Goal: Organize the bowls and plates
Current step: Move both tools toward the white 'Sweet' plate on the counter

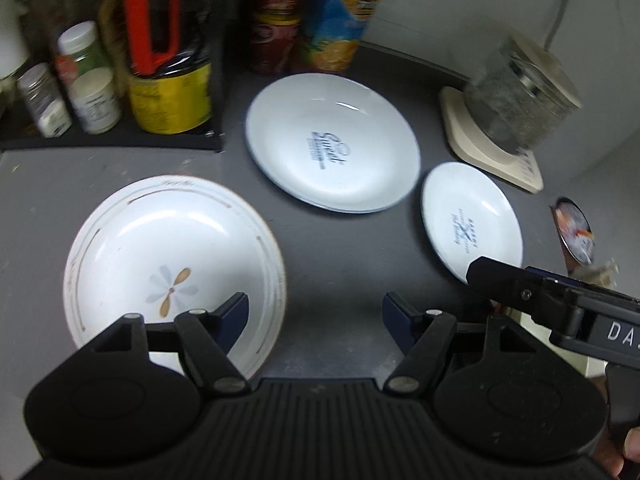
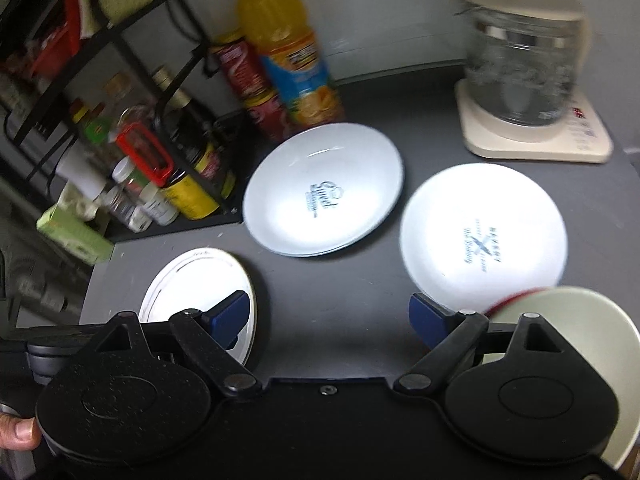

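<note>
Dark grey matte countertop [image 1: 332,248] under me, scuffed pale along its left part, with a black wire rack [image 2: 132,52] of bottles and jars at the back left. My left gripper [image 1: 316,312] hangs over bare counter, blue-tipped fingers [image 1: 236,312] spread apart with nothing between them. Just beside it on the left sits a glossy round white plate with a flower motif [image 1: 172,256] in pale blue and tan and thin gold rim lines. Further back, a larger white plate with dark blue script [image 1: 332,144] lies flat on another plate; the writing is too blurred to read. To its right, apart from it, a smaller white plate [image 1: 472,220] carries a printed X mark and small lettering that I cannot make out. My right gripper [image 2: 330,316] stands wide too, empty, over the counter between the flower plate and the small one. A pale greenish bowl with a red rim [image 2: 580,320] sits at my right edge. Behind stand a tall orange juice bottle [image 2: 288,40], red cans [image 2: 244,68] and a glass kettle [image 2: 520,56] on a cream base [image 2: 536,140].
</note>
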`<state>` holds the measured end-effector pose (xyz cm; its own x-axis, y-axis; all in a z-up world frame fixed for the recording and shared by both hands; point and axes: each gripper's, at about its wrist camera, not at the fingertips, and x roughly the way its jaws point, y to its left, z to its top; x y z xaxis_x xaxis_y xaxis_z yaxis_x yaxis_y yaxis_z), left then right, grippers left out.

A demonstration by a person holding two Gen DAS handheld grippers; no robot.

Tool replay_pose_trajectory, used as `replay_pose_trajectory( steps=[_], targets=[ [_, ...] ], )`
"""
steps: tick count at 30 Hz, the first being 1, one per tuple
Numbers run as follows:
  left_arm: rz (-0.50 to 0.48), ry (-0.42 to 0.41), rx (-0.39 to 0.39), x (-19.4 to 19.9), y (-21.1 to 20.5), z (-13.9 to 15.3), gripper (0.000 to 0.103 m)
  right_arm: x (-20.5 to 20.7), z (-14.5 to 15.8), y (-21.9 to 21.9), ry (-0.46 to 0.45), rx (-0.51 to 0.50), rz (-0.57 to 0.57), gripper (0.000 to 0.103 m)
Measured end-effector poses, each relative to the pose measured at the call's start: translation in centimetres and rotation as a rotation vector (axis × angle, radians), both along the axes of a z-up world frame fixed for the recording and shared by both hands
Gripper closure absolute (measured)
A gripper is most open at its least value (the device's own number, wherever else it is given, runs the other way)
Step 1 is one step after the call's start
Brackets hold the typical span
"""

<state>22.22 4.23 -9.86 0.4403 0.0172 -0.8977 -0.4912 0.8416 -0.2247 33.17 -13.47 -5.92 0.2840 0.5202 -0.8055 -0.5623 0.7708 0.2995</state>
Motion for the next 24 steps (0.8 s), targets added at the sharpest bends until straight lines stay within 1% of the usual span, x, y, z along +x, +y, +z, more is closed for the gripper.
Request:
replay_pose_trajectory(
  steps=[5, 8, 12, 22, 24],
  targets=[
    [0.103, 0.015, 0.002, -0.8, 0.5, -0.2, 0.031, 1.1, -0.5, 1.2, 0.015, -0.009, 0.089, 0.016],
    [0.179, 0.026, -0.002, -1.3, 0.6, -0.4, 0.031, 1.5, -0.5, 2.0, 0.002, -0.025, 0.154, 0.016],
    [0.273, 0.03, -0.027, -1.9, 0.8, -0.9, 0.031, 2.1, -0.5, 2.9, -0.015, -0.045, 0.223, 0.016],
    [0.46, 0.025, -0.071, -2.4, 1.3, -2.4, 0.031, 3.8, -1.6, 4.3, -0.065, -0.127, 0.356, 0.015],
    [0.49, 0.02, -0.077, -2.4, 1.3, -2.5, 0.031, 4.2, -1.9, 4.4, -0.066, -0.14, 0.38, 0.012]
  ],
)
